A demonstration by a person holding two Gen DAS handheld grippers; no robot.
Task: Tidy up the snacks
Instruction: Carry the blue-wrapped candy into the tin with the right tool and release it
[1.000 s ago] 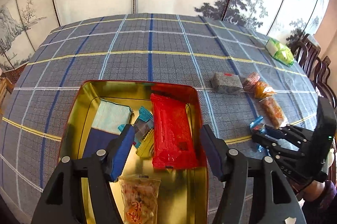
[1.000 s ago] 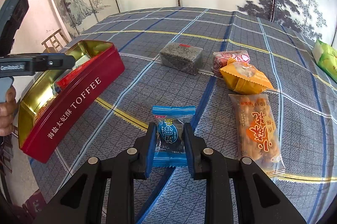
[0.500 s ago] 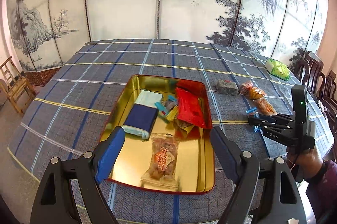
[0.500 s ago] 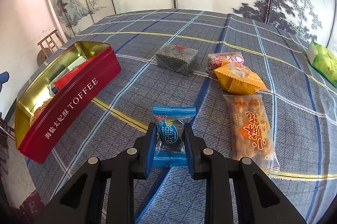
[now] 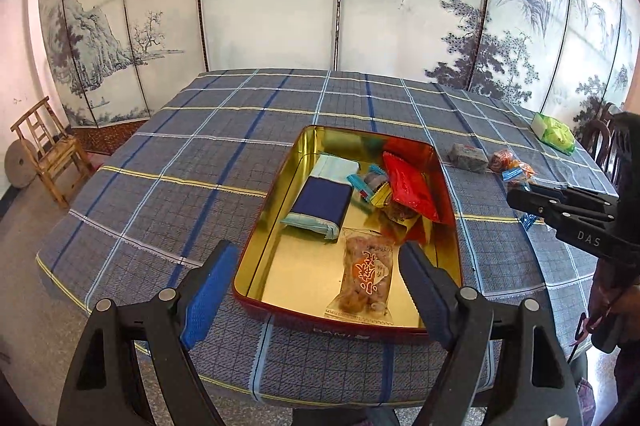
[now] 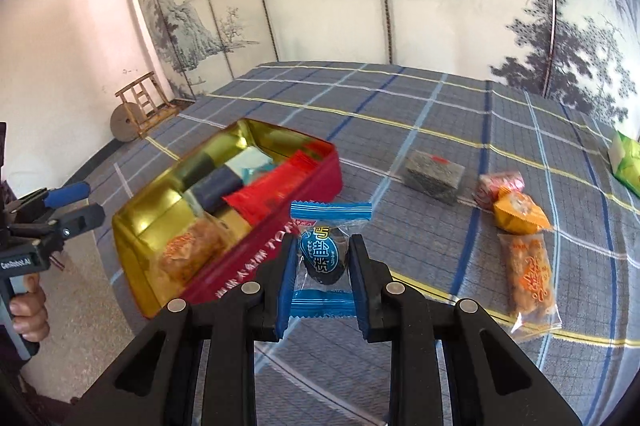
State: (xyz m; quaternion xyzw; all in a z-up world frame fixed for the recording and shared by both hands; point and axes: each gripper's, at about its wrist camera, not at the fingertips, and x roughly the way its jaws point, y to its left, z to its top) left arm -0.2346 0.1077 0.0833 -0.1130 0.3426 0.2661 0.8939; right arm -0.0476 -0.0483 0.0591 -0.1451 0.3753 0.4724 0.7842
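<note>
The right claw is being kept clamped on a blue sweet, the wrapper being pinched at both sides by the blue pads and its crimped ends sticking out above and below them. The sweet is being carried clear of the cloth, with the tin lying just ahead and to the left of the claw, its red side wall being faced. The tin is already being filled: a red packet, a navy pack and a clear bag of fried snack are lying inside it. Well to the right of the claw, a grey block, a pink sweet, an orange packet, a long orange bag and a green pack are being left on the cloth for later. The left claw is being held wide apart with nothing between its pads, just short of the tin's near rim. The step in hand is judged to be the transfer of the sweet to the tin. For the next move, the claw would need to be brought over the side wall and above bare gold floor before the pads are parted; the light wrapper may cling to one pad.
</note>
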